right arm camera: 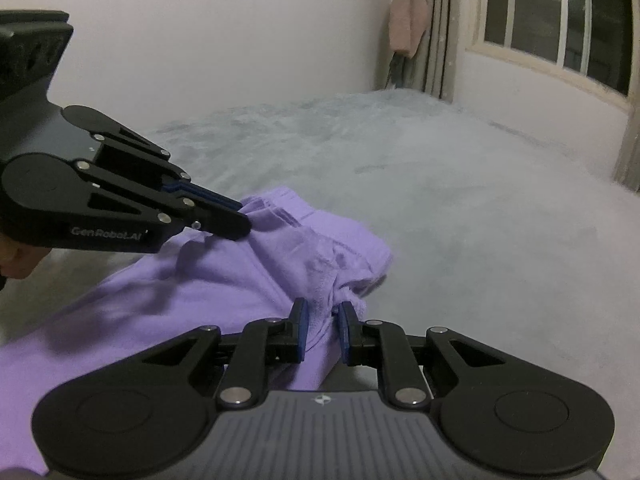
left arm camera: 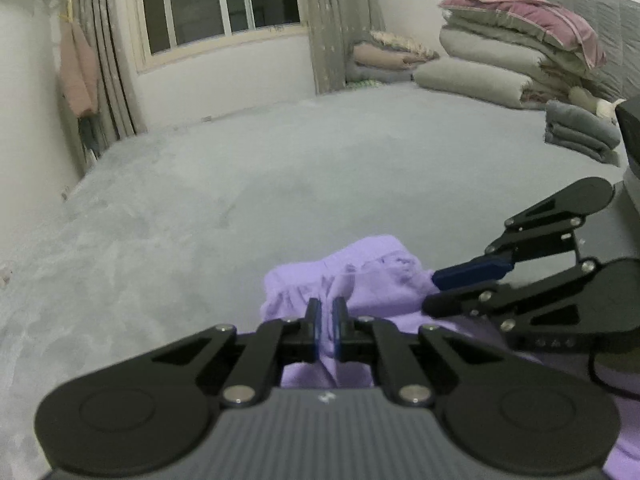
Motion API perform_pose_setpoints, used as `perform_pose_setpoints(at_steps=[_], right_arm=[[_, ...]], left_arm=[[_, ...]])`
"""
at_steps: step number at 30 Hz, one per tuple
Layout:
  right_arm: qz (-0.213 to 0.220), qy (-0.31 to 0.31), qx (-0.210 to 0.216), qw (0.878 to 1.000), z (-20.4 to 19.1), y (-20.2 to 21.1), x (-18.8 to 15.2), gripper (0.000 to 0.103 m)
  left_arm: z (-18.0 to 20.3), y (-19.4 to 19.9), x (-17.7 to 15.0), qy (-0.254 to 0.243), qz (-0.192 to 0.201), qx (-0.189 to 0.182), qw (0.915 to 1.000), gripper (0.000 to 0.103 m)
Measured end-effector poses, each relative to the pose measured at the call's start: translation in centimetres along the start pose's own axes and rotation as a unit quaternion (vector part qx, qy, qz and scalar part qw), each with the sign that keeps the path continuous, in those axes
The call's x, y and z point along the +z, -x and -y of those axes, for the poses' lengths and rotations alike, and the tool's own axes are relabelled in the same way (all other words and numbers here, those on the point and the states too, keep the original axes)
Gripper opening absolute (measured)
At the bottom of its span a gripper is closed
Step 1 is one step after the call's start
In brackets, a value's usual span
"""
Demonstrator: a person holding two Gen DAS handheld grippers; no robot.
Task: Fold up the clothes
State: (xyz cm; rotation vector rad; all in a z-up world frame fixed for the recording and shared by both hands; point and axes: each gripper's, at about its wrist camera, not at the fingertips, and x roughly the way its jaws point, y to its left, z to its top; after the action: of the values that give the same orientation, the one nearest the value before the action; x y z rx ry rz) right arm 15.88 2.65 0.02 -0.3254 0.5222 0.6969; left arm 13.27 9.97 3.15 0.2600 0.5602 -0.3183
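Both jaws had closed on bunched edges of a purple garment (right arm camera: 224, 280): the left gripper (left arm camera: 327, 320) and right gripper (right arm camera: 322, 326) pinched separate folds between their pads, the cloth trailing beneath them over the grey bed (left arm camera: 240, 184), seemingly to carry one edge over.

Right gripper (right arm camera: 322, 330) pinches a fold of purple garment (right arm camera: 224, 280) near; left gripper (right arm camera: 240, 216) clamps its far-left edge — fabric bunched between, on grey bedding (right arm camera: 460, 200).
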Motion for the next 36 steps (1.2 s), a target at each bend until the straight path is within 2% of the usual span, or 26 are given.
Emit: perform_pose_setpoints(at_steps=[2,5,13,16,18,21,22,24,26,28,30,31,34,36], right_arm=[[0.006,0.009,-0.009,1.0,-0.5,0.0,0.1,0.015],[0.008,0.007,-0.016,1.0,-0.5,-0.2,0.1,0.015],[0.046,-0.061,-0.013,0.997,1.4,1.1,0.3,0.019],[0.06,-0.08,-0.012,0.995,1.8,1.5,0.5,0.019],[0.061,-0.065,-0.015,0.996,1.0,1.3,0.5,0.019],[0.063,-0.041,0.005,0.997,-0.2,0.5,0.6,0.019],[0.05,-0.033,-0.002,0.998,-0.4,-0.2,0.8,0.017],[0.012,-0.015,-0.047,0.999,-0.9,-1.6,0.7,0.013],[0.006,-0.015,-0.064,0.998,-1.0,-1.8,0.8,0.013],[0.028,-0.036,-0.058,0.997,-0.6,-0.1,1.5,0.013],[0.054,-0.063,-0.044,0.996,-0.1,2.0,2.4,0.015],[0.056,-0.067,-0.039,0.995,-0.2,2.9,2.8,0.018],[0.035,-0.055,-0.031,0.997,-1.3,4.9,3.7,0.019],[-0.001,-0.063,-0.002,0.998,-2.4,5.6,3.3,0.02]], left_arm=[[0.7,0.4,0.0,-0.016,0.014,0.017,0.9996,0.005],[1.0,0.1,-0.2,-0.013,0.01,0.032,0.9993,0.005],[1.8,-0.7,-0.7,-0.003,0.001,0.07,0.9975,0.009],[0.6,0.1,0.0,0.037,0.016,0.066,0.997,0.014],[0.3,0.8,0.1,0.047,0.022,0.063,0.9966,0.016],[0.7,1.9,0.0,0.048,0.014,0.044,0.9977,0.016],[1.1,2.2,-0.2,0.043,0.011,0.04,0.9982,0.016],[1.9,2.9,-0.8,0.04,-0.005,0.043,0.9983,0.019],[2.5,3.7,-1.5,0.045,-0.024,0.048,0.9976,0.019],[2.6,5.7,-2.2,0.064,-0.033,0.035,0.9968,0.02],[2.6,8.1,-2.9,0.082,-0.034,0.022,0.9958,0.031],[2.8,9.2,-3.2,0.089,-0.034,0.021,0.9952,0.032],[3.7,12.3,-4.4,0.099,-0.038,0.018,0.9942,0.032],[4.4,14.2,-5.6,0.12,-0.044,0.01,0.9917,0.033]])
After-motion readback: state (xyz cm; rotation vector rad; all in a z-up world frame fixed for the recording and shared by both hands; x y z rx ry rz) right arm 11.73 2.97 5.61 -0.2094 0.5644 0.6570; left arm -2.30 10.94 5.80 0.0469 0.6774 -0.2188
